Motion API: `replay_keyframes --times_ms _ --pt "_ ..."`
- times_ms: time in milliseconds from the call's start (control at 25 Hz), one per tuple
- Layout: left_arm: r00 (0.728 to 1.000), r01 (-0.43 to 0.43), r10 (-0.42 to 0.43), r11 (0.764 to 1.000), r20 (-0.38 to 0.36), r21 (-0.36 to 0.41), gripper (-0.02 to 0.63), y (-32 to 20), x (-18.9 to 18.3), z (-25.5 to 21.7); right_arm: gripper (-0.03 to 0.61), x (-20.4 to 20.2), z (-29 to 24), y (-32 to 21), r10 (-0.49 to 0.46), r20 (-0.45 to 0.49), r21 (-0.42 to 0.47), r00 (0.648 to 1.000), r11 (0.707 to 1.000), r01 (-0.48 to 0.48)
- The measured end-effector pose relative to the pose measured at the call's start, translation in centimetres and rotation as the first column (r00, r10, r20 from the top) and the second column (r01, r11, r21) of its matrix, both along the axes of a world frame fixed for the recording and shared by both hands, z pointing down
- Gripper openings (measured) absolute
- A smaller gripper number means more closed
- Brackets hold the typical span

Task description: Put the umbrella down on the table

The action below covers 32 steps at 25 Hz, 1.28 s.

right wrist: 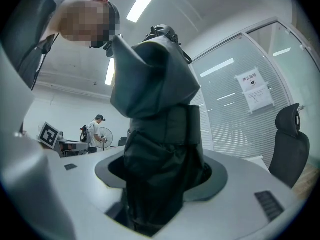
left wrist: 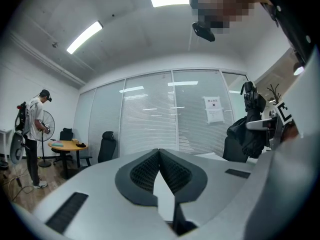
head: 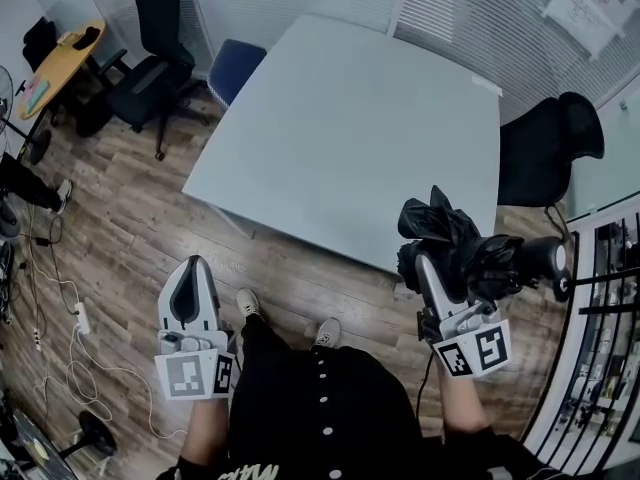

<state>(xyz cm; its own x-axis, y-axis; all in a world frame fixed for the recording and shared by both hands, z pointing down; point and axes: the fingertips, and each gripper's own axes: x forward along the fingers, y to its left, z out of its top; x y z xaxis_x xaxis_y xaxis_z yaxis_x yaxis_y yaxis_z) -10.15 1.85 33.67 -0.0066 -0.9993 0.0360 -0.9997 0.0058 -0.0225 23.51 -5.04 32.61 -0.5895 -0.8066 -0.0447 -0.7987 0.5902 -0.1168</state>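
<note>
Transport is the step in hand. Nearest, the left hand-held gripper (head: 190, 270) is pressed together and empty. The right hand-held gripper (head: 432, 268) pinches the folded black umbrella (head: 468, 243) beside the surface's (head: 350, 138) near right corner. Next it must reach farther and lower the umbrella.

I see the umbrella (head: 442, 226) — soft black cloth, crumpled. The table (head: 340, 128) looks smooth and matt; the floor (head: 130, 248) is grainy wood.

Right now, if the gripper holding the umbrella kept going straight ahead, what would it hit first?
Probably the white table, whose near edge lies just ahead of the right gripper and the black umbrella it holds. Height is unclear, so it might glide over the tabletop instead.
</note>
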Motion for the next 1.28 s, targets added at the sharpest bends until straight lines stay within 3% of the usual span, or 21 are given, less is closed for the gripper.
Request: replay_keyframes --times_ms 440,1040,1280 --pt "0.997 -0.073 0.073 0.997 0.012 0.000 0.015 -4.2 -5.4 -0.6 0.299 -4.5 -0.1 -1.7 0.088 -0.015 -0.014 0.996 0.996 -0.088" --pt "0.990 -0.137 0.137 0.991 -0.027 0.006 0.015 -8.2 -11.3 0.0 0.299 -11.3 -0.5 -3.4 0.130 -0.031 -0.015 0.991 0.991 -0.130" --pt "0.987 -0.158 0.158 0.987 -0.022 0.005 0.015 -10.0 -15.2 0.3 0.299 -14.2 -0.6 -4.5 0.171 0.023 -0.043 0.985 0.985 -0.169"
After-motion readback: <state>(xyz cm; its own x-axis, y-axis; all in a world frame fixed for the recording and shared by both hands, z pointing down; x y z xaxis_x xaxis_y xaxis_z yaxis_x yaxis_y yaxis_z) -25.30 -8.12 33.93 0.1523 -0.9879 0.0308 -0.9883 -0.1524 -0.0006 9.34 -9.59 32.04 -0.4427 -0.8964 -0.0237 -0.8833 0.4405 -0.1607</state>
